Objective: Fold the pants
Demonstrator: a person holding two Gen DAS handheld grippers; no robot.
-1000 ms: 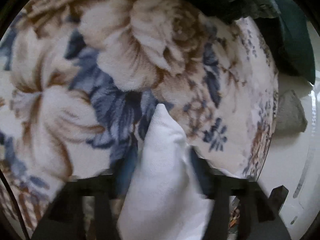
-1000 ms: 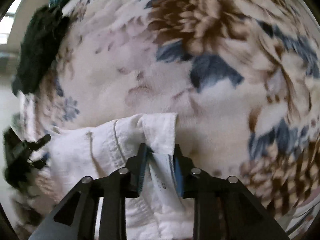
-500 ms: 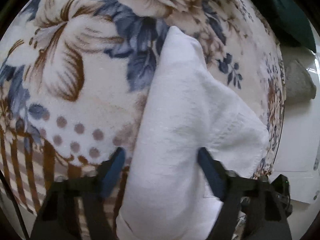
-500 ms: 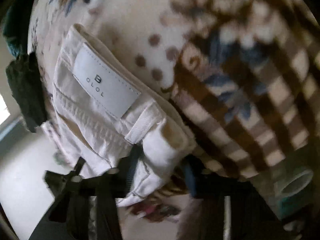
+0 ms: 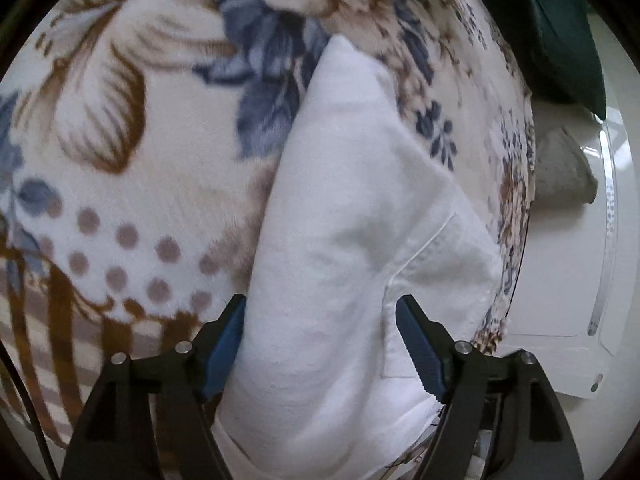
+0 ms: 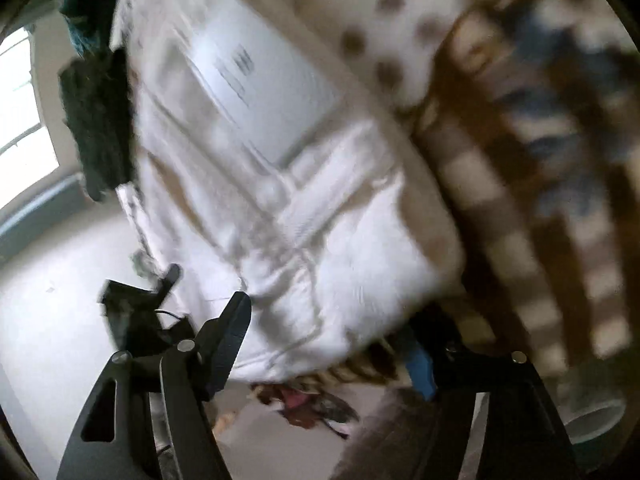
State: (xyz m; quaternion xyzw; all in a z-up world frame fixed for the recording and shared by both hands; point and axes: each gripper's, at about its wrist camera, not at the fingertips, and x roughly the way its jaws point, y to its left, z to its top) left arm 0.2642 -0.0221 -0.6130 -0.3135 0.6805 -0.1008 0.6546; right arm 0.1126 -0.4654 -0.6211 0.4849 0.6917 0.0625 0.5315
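Observation:
White pants (image 5: 352,208) lie folded in a narrow stack on a floral blanket (image 5: 140,140). My left gripper (image 5: 320,304) straddles their near end. Its jaws are opening, the fabric lies between them, and the pads do not squeeze it. In the blurred right wrist view the pants (image 6: 320,240) show their waistband and a white label (image 6: 260,76). My right gripper (image 6: 332,316) is around the waistband corner with its jaws opening wide, the cloth loose between them. The left gripper (image 6: 136,300) shows dark at the pants' far side.
A dark green garment (image 5: 560,40) lies at the blanket's far right edge, seen also as a dark green garment (image 6: 96,120) in the right wrist view. A grey cloth (image 5: 564,168) sits on the white floor beyond the edge. A round container (image 6: 596,420) stands at lower right.
The pants came down onto the blanket near its striped edge. The right gripper's jaws, first shut on the waistband, have spread wide. The right wrist view rolled and dropped.

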